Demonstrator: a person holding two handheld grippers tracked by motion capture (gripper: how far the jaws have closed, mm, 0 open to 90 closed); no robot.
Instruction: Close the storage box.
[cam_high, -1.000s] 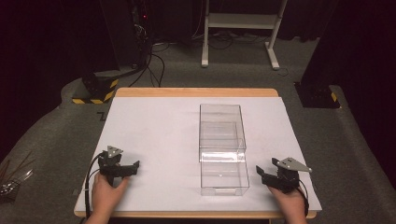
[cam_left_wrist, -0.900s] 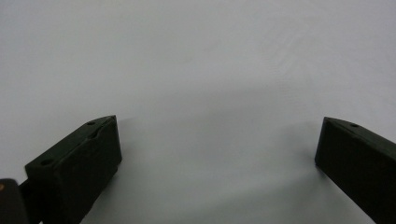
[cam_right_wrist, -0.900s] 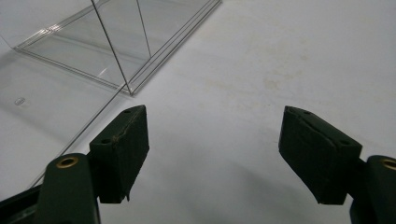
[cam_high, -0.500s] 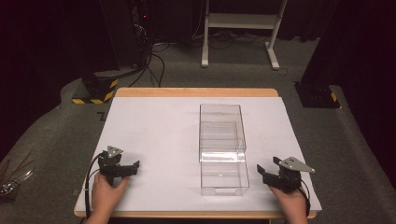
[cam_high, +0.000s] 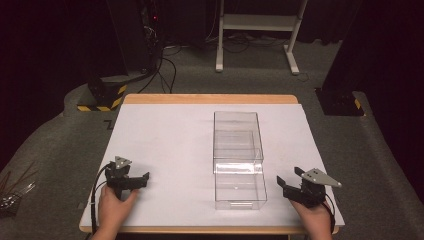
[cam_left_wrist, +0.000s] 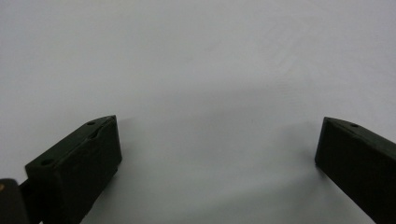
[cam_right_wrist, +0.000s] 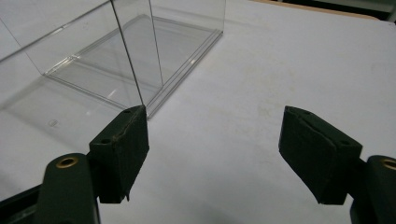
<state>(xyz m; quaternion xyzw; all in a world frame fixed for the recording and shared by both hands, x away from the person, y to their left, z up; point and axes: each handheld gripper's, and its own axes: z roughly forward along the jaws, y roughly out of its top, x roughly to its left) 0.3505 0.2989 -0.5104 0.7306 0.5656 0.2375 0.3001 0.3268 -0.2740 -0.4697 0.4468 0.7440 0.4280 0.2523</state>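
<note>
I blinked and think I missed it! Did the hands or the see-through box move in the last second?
No, nothing visibly moved. The left gripper rests open on the white table cover, the right gripper sits open beside the clear box, and neither holds anything. The box lies in the same spot, untouched.
</note>
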